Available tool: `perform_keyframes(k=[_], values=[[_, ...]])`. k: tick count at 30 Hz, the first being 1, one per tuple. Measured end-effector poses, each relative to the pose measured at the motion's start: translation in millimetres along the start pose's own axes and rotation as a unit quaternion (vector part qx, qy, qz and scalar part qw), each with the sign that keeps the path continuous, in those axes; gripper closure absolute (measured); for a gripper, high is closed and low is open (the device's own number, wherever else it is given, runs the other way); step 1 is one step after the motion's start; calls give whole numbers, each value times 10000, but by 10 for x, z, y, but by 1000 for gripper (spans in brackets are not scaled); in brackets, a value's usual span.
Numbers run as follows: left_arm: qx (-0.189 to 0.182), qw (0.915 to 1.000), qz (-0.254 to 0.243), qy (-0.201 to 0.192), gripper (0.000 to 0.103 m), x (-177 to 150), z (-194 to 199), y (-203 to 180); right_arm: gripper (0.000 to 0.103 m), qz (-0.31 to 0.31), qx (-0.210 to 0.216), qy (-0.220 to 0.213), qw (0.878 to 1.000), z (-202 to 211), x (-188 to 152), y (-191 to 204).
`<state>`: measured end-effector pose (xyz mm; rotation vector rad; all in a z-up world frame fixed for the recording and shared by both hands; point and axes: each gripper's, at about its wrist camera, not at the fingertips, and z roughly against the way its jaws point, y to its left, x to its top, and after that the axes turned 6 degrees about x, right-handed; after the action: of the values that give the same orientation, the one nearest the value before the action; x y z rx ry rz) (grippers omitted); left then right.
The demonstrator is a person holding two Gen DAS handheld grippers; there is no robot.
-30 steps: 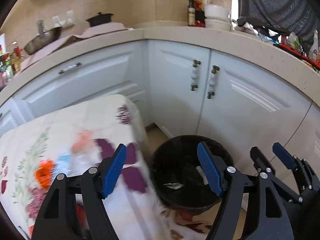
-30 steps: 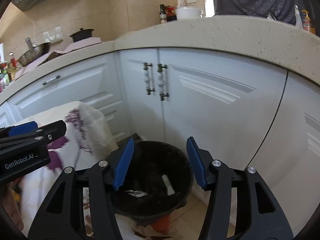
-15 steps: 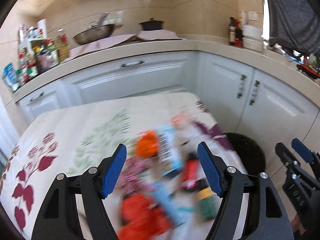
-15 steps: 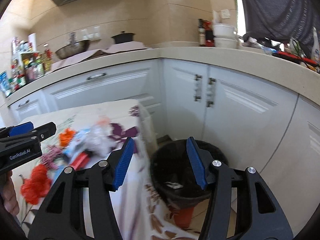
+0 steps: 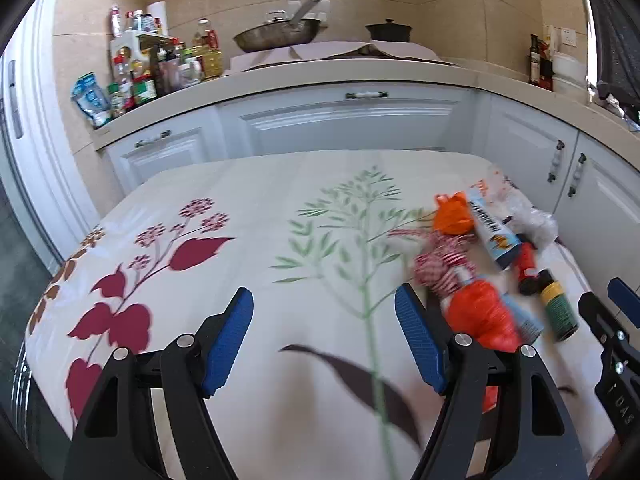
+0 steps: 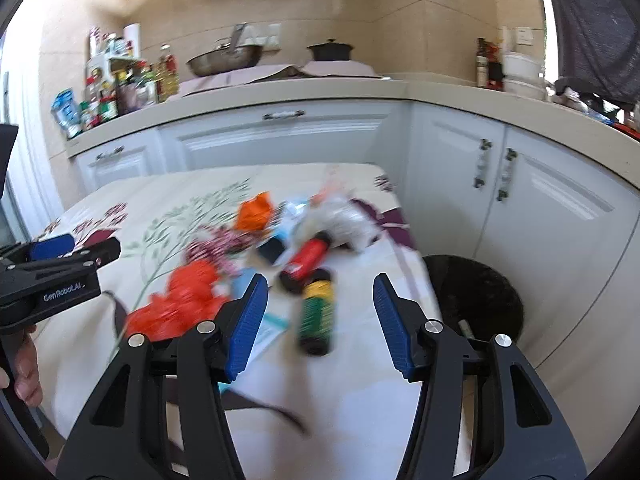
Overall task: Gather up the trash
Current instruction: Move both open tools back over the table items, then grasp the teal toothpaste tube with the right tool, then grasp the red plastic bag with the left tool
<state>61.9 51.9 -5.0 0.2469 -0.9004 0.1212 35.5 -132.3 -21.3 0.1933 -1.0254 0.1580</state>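
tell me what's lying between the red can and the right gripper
In the right wrist view, a green can with a yellow band lies on the tablecloth between the red can and the open right gripper.

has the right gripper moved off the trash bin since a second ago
Yes. The right gripper swung left: the black bin, earlier between its fingers, now sits right of them, with table trash ahead.

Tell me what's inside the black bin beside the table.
Only the right wrist view shows the bin. One pale, stick-like piece lies near its front edge; the rest of the inside is dark. The right gripper's finger covers the near part, so anything there stays hidden.
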Motion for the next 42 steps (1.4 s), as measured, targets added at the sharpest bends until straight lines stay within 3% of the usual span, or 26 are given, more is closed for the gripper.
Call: perform_keyframes(k=[4,14,22,33,36,42], values=[[136,9999,24,-35,32,-113,24,134,50,134,141,180,9996,-54,-132,201],[7,9999,125,50,32,-271,27,224,50,363,116,461,9982,-131,-333,390],[-232,9997,30,49,32,-353,62,105,78,312,54,531,9981,-112,-424,245],[-378,9993,-40,-20,32,-378,142,-4,78,341,114,466,9983,-103,-433,201],[-417,9991,-91,-35,32,-380,155,-41,86,411,168,472,9979,-105,-433,215],[-594,9981,-111,-137,32,-384,230,-117,88,454,202,360,9981,-28,-412,197]])
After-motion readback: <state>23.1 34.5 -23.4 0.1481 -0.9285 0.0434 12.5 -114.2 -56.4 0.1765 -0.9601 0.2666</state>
